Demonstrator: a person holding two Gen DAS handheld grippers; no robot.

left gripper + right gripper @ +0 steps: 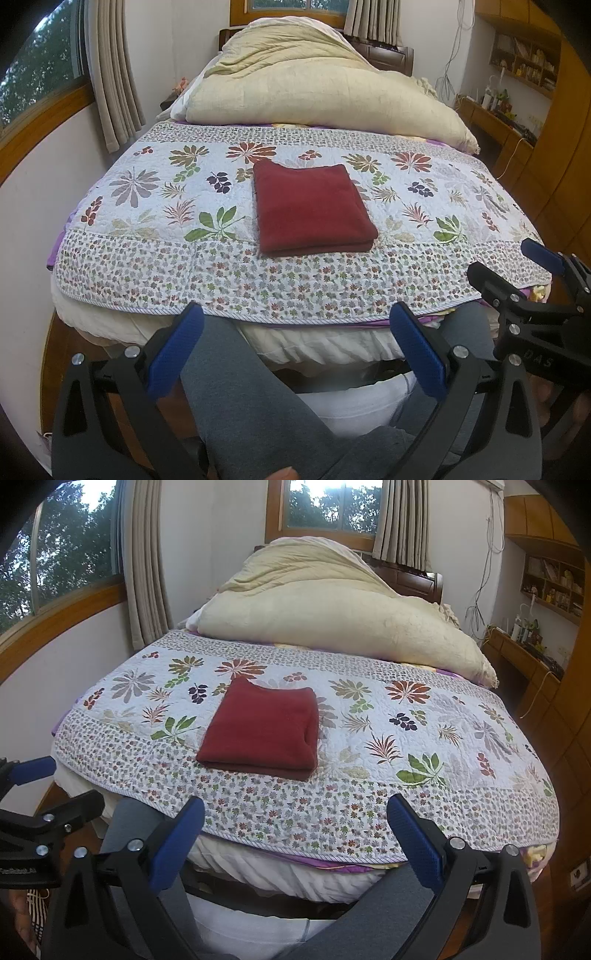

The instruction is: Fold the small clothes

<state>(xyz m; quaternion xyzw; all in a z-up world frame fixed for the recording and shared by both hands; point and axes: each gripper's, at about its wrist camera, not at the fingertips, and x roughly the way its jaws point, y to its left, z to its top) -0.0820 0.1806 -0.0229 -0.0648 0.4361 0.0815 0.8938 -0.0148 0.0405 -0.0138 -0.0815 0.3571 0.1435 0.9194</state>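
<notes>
Both wrist cams sit low at the foot of the bed (332, 295), looking up its length toward the window (332, 506). The left one is a bit further left, and each catches the other gripper at its edge. They share the floral quilt (369, 720) and red folded cloth (310, 206), close by.

I count one dark red cloth folded into a flat rectangle (312, 206) (262, 727), lying at twelve o'clock from my left tool on the one white quilted bedspread printed with leaves and small flowers (155, 266) (424, 775). Beyond it at twelve o'clock is one bulky pale yellow duvet heaped at the head of the bed (314, 85) (332, 609), and I see two wood-framed windows and two sets of beige pleated curtains. I hold two black grippers with blue finger pads, my left gripper (297, 347) and my right gripper (295, 834), each with two fingers spread wide apart.
</notes>
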